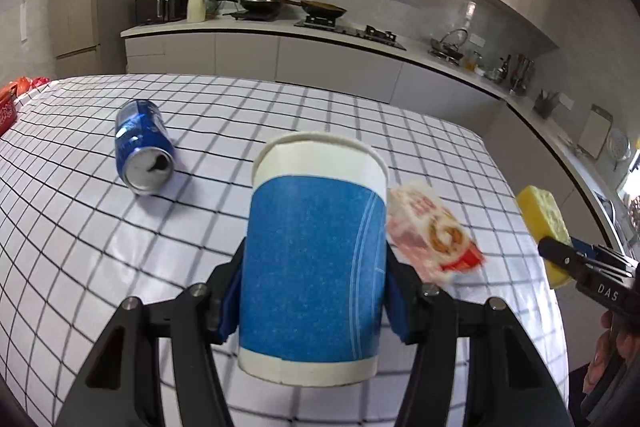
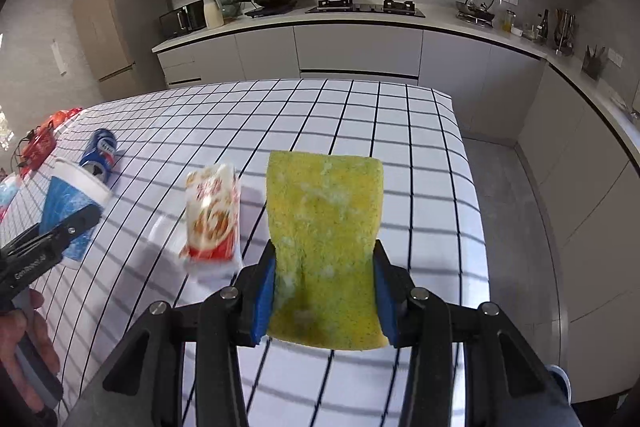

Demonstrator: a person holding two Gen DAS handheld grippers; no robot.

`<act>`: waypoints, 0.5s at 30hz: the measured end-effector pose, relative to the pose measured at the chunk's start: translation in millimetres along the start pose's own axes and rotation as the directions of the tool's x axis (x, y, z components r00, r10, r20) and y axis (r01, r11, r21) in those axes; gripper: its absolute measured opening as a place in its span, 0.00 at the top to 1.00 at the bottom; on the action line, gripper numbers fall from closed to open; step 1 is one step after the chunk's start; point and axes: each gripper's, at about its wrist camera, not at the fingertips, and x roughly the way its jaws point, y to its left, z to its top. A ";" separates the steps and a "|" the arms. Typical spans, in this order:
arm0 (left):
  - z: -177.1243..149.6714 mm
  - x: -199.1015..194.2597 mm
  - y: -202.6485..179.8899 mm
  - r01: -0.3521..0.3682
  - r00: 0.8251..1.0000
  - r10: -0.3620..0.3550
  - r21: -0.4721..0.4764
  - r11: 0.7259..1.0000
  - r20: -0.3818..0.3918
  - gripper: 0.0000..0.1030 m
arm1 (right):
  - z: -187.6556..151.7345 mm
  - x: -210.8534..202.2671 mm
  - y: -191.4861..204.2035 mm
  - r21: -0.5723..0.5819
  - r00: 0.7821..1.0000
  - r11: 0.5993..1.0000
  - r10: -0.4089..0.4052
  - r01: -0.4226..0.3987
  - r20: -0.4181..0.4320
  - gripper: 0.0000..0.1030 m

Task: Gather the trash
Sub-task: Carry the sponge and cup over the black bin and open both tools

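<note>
The left gripper (image 1: 314, 291) is closed on a blue-and-white paper cup (image 1: 316, 251); both blue pads press the cup's lower wall, and the cup stands upright, clear of the checked tablecloth (image 1: 80, 227). The right gripper (image 2: 325, 291) is closed on a yellow sponge (image 2: 325, 235); the pads pinch its lower part, and the upper part stands free above them.

Landmark: the paper cup. The crushed blue can (image 1: 143, 147) lies on its side beyond the cup and to its left. The red-and-white wrapper (image 1: 434, 231) lies on the cloth just beside the cup, on its right. The sponge is held farther right, past the wrapper.

Hazards, as judged from this state:
- Excess pad pressure may buckle the thin cup wall; the cup then slips out.
- The sponge is soft. A quick swing may bend it out of the pinch.
- Both grippers are occupied. The can and wrapper remain uncollected; no trash container is visible in either view.
</note>
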 end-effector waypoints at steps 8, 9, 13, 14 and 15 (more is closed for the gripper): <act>-24.3 -27.5 -46.9 0.026 1.000 -0.026 0.039 0.999 0.002 0.43 | -38.4 -50.4 -18.0 -0.003 1.000 1.000 0.023 -0.023 0.014 0.56; -27.6 -30.6 -54.0 0.028 1.000 -0.028 0.046 0.999 0.002 0.43 | -43.8 -57.5 -21.1 -0.005 1.000 1.000 0.024 -0.024 0.017 0.56; -45.6 -43.2 -82.4 0.038 0.999 -0.038 0.068 0.997 -0.003 0.43 | -60.9 -79.6 -36.4 -0.007 0.999 1.000 0.026 -0.026 0.018 0.56; -49.7 -45.9 -86.8 0.039 0.999 -0.039 0.073 0.997 -0.002 0.43 | -65.9 -85.0 -41.6 -0.005 1.000 1.000 0.026 -0.026 0.017 0.56; -55.1 -48.8 -94.8 0.041 0.999 -0.041 0.081 0.996 -0.004 0.43 | -70.8 -89.9 -46.8 -0.002 1.000 1.000 0.026 -0.026 0.018 0.56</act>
